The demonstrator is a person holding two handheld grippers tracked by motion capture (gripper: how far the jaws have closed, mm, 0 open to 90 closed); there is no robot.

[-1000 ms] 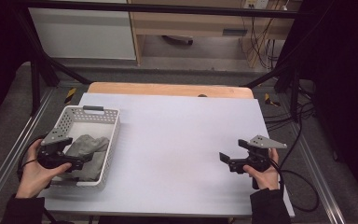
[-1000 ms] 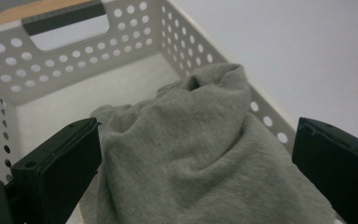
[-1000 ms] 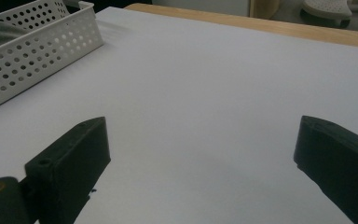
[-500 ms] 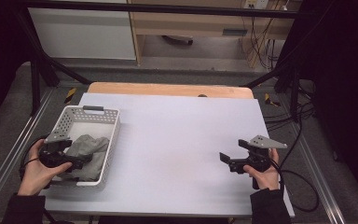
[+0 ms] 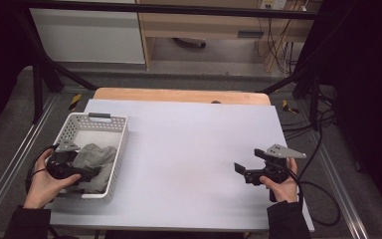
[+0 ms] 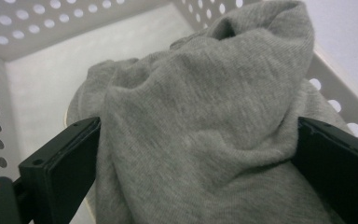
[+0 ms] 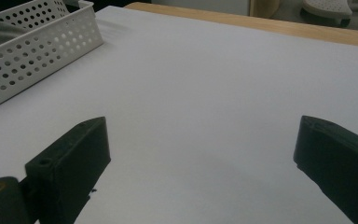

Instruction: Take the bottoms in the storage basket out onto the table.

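A crumpled grey cloth [image 5: 95, 155] lies in a white perforated basket [image 5: 121, 142] at the table's left front. My left gripper [image 5: 90, 172] reaches into the basket, and its jaws stand wide apart on either side of the cloth. In the left gripper view the grey cloth [image 6: 205, 93] bulges between the jaws of the left gripper [image 6: 198, 135], touching both, with the basket wall [image 6: 9, 28] behind it. My right gripper [image 5: 239, 169] hovers open over the bare table at the right front. In its own view the right gripper [image 7: 205, 135] has nothing between its jaws.
The table [image 5: 194, 144] has a pale lilac top with a wooden strip [image 5: 179, 94] along the far edge. In the right gripper view the basket [image 7: 32, 46] stands far off at the upper left. Cables trail off the table's right side.
My left gripper has pushed slightly further into the basket, so the cloth sits between its jaws. The right gripper has stayed still.
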